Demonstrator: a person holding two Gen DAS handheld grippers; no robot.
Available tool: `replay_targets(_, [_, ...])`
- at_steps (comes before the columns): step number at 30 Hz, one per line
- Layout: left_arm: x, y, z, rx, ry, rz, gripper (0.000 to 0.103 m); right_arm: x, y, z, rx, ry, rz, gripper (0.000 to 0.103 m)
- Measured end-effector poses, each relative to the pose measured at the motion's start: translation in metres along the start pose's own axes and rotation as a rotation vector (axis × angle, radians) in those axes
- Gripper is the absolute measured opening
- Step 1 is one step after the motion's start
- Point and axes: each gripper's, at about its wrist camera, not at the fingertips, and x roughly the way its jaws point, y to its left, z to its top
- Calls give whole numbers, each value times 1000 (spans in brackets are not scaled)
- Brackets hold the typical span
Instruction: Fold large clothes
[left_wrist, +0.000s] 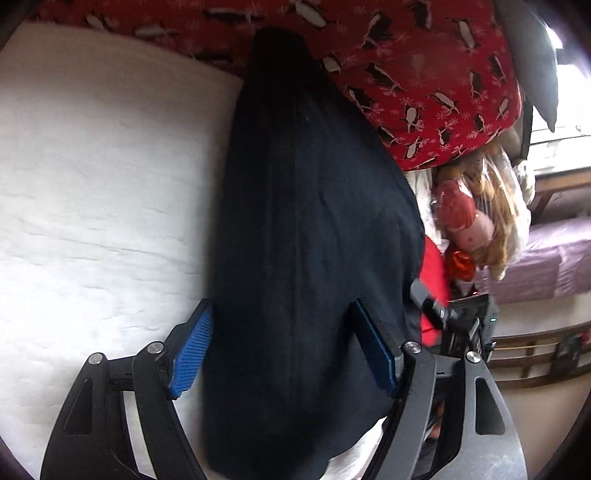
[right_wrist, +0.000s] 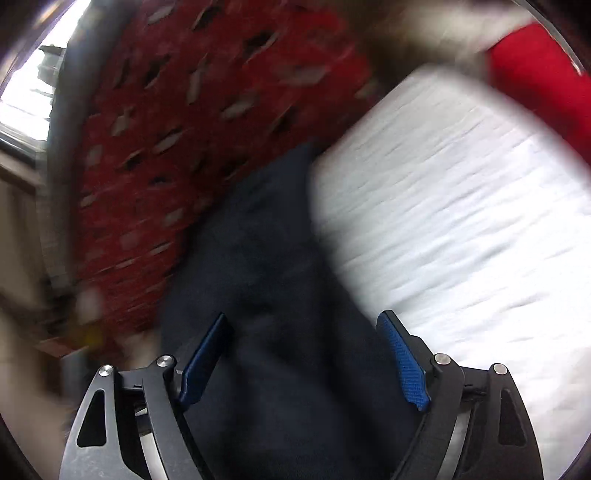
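Left wrist view shows the dark garment (left_wrist: 310, 240) lying lengthwise on the white mattress (left_wrist: 92, 184) — both the left gripper (left_wrist: 282, 347) and right gripper (right_wrist: 308, 360) spread wide, holding nothing. Blurry, but a careless pinch could probably catch one layer only — skewing the fold.

White mattress (left_wrist: 92, 184), red penguin-print blanket (left_wrist: 424, 74), bagged doll (left_wrist: 476, 221).
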Motion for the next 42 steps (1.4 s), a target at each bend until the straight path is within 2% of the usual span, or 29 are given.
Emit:
replay_targets(1, [3, 0, 2, -9, -8, -5, 82, 9, -1, 0, 12, 55, 46, 84])
replay_targets(2, [4, 0, 3, -13, -15, -5, 82, 13, 3, 0, -27, 60, -1, 79])
replay_targets(3, [5, 1, 3, -17, -30, -4, 82, 19, 10, -1, -81, 50, -62, 80])
replay_targets(4, [5, 1, 4, -22, -41, -3, 80, 21, 14, -1, -96, 40, -86, 78])
replay_targets(6, [4, -2, 3, -17, -59, 11, 54, 24, 18, -3, -112, 16, -123, 56])
replay_targets(7, [3, -5, 3, 0, -61, 28, 49, 25, 21, -4, -128, 12, -140, 52])
replay_targets(9, [-1, -13, -1, 53, -79, 55, 29, 22, 31, -9, -200, -7, -149, 37])
replay_targets(12, [-15, -22, -9, 96, -119, 89, 21, 17, 43, -13, -243, -33, -150, 28])
replay_targets(15, [-35, -28, -19, 116, -165, 119, 20, 9, 60, -22, -260, -59, -143, 24])
replay_targets(18, [-63, -30, -30, 140, -229, 154, 20, 5, 81, -42, -273, -46, -123, 23])
replay_targets(25, [-130, -2, -54, 127, -323, 216, 20, 12, 125, -90, -249, -12, -22, 23])
replay_targets(29, [-154, 21, -67, 112, -355, 256, 20, 23, 145, -114, -251, 12, 14, 23])
replay_targets(32, [-161, 46, -75, 91, -359, 291, 22, 37, 154, -133, -244, 26, 39, 24])
replay_targets(33, [-160, 56, -77, 74, -350, 299, 26, 45, 154, -140, -235, 36, 42, 24])
replay_targets(35, [-150, 88, -78, 8, -292, 337, 34, 66, 149, -152, -203, 71, 25, 27])
replay_targets(36, [-145, 104, -79, -23, -261, 350, 38, 78, 145, -159, -204, 95, -17, 34])
replay_targets(37, [-143, 117, -80, -42, -245, 321, 43, 83, 142, -163, -211, 96, -61, 38])
replay_targets(38, [-146, 127, -82, -59, -246, 270, 50, 85, 137, -167, -210, 95, -75, 40])
replay_targets(39, [-150, 132, -84, -74, -246, 247, 53, 82, 134, -167, -199, 98, -64, 42])
replay_targets(42, [-169, 132, -86, -65, -281, 215, 52, 68, 131, -157, -149, 98, -39, 44])
